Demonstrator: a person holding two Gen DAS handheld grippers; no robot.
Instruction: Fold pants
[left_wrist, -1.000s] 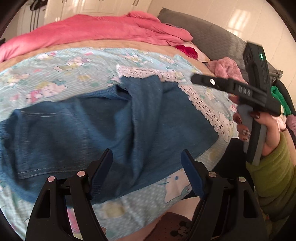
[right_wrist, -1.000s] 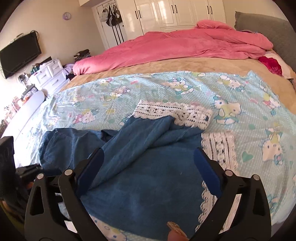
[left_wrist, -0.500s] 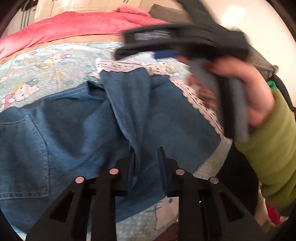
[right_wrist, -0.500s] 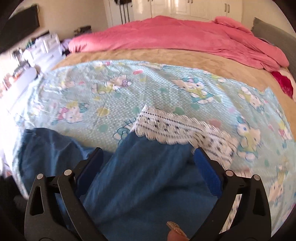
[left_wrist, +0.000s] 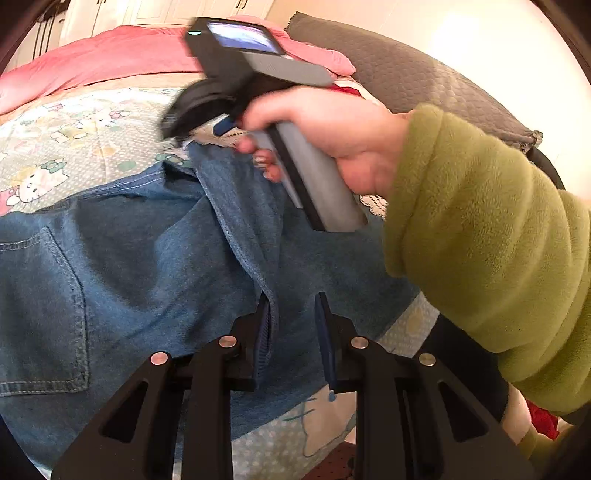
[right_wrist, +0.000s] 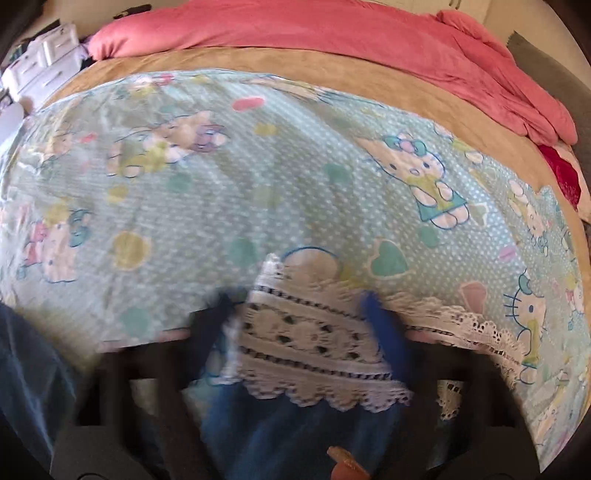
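At the near edge of the bed (left_wrist: 92, 122), the left tongs (left_wrist: 291, 332) stand nearly closed with a raised ridge of the pants (left_wrist: 155, 258) pinched between the pads. The right tongs (right_wrist: 299, 325) are closing at the far end of the same garment, the white lace cuff (right_wrist: 314, 343) lying between the blurred fingers; whether the pads yet press it cannot be told. The pants lie spread on the patterned sheet (right_wrist: 258, 166), long axis running from the pocketed seat at the left of the left wrist view across to the lace-trimmed leg ends toward the bed's middle. The right hand (left_wrist: 332, 136) is the nearer to the cuffs, the left to the mid-leg fold. Count: one pair of pants, two tongs, one back pocket (left_wrist: 40, 314) in view. Judged next move: carrying the cuffs back toward the seat along that axis.
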